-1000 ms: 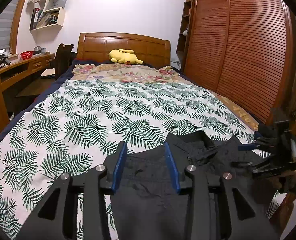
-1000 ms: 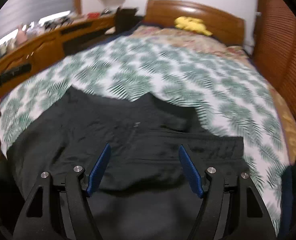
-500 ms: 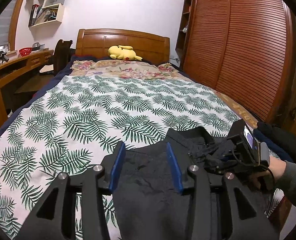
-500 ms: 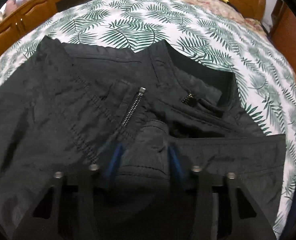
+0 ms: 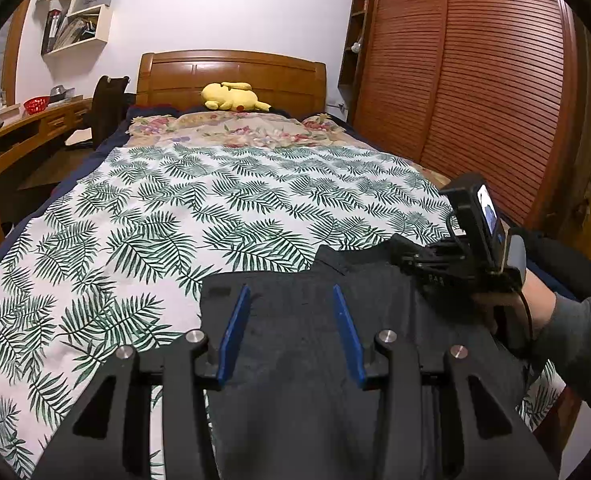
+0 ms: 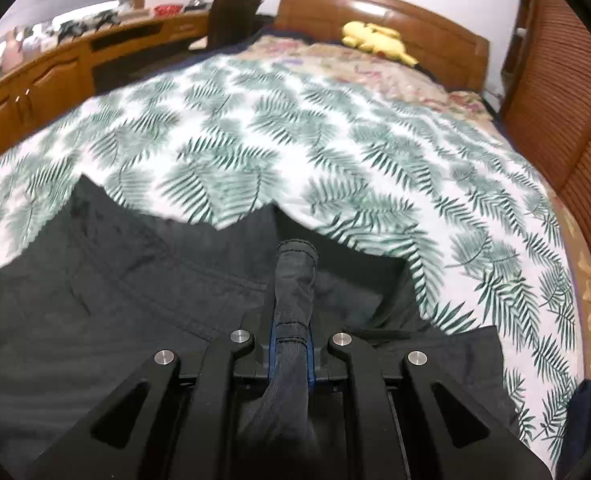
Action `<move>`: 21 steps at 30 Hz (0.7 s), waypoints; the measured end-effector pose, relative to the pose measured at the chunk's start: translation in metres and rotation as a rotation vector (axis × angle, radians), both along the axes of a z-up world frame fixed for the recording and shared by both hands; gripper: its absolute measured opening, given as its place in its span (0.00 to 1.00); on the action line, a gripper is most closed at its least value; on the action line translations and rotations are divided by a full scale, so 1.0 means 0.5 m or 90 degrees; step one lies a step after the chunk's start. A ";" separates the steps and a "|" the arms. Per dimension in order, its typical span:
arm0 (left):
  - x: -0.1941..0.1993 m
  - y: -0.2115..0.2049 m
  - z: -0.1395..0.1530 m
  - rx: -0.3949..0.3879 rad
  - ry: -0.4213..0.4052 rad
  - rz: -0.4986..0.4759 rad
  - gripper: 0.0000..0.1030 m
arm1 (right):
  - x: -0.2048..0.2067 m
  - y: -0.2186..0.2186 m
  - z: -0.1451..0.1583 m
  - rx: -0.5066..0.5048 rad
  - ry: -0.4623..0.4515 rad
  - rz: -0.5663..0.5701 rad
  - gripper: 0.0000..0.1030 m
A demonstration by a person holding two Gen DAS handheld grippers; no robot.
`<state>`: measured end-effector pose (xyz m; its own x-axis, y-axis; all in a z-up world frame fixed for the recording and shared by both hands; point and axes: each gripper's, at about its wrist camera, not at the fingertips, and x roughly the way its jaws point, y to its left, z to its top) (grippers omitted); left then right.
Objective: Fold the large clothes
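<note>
A black pair of trousers [image 5: 295,360] lies at the near end of the bed, waistband toward the headboard; it also shows in the right wrist view [image 6: 115,312]. My left gripper [image 5: 291,300] is open and empty, its blue pads hovering over the cloth's left part. My right gripper [image 6: 293,320] is shut on a bunched fold of the trousers' waist edge [image 6: 295,280] and lifts it. In the left wrist view the right gripper [image 5: 407,258] sits at the garment's right side, held by a hand.
The bed has a leaf-print cover [image 5: 199,208], a wooden headboard [image 5: 231,76] and a yellow plush toy [image 5: 231,96]. A louvered wooden wardrobe [image 5: 475,80] stands on the right. A wooden desk [image 6: 47,80] and chair [image 5: 107,100] stand on the left.
My right gripper has closed on the trousers' waist edge and lifted it, tilting up toward the headboard. My left gripper stayed open and moved slightly forward over the cloth.
</note>
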<state>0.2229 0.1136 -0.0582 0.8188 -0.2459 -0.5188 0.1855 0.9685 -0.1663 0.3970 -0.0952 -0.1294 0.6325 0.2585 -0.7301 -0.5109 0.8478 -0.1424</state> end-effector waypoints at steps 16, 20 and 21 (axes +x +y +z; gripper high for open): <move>0.014 -0.087 -0.022 0.007 0.021 -0.063 0.41 | 0.004 -0.226 0.085 0.074 0.020 -0.090 0.66; 0.016 -0.115 -0.030 0.012 0.028 -0.084 0.41 | 0.024 -0.280 0.064 0.027 0.041 -0.156 0.66; 0.016 -0.121 -0.033 0.015 0.030 -0.088 0.41 | 0.032 -0.293 0.046 0.010 0.053 -0.166 0.66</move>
<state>0.2307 0.0530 -0.0746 0.7519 -0.3427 -0.5631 0.3104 0.9377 -0.1562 0.4132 -0.2415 -0.1062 0.6176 0.1067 -0.7792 -0.2850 0.9538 -0.0953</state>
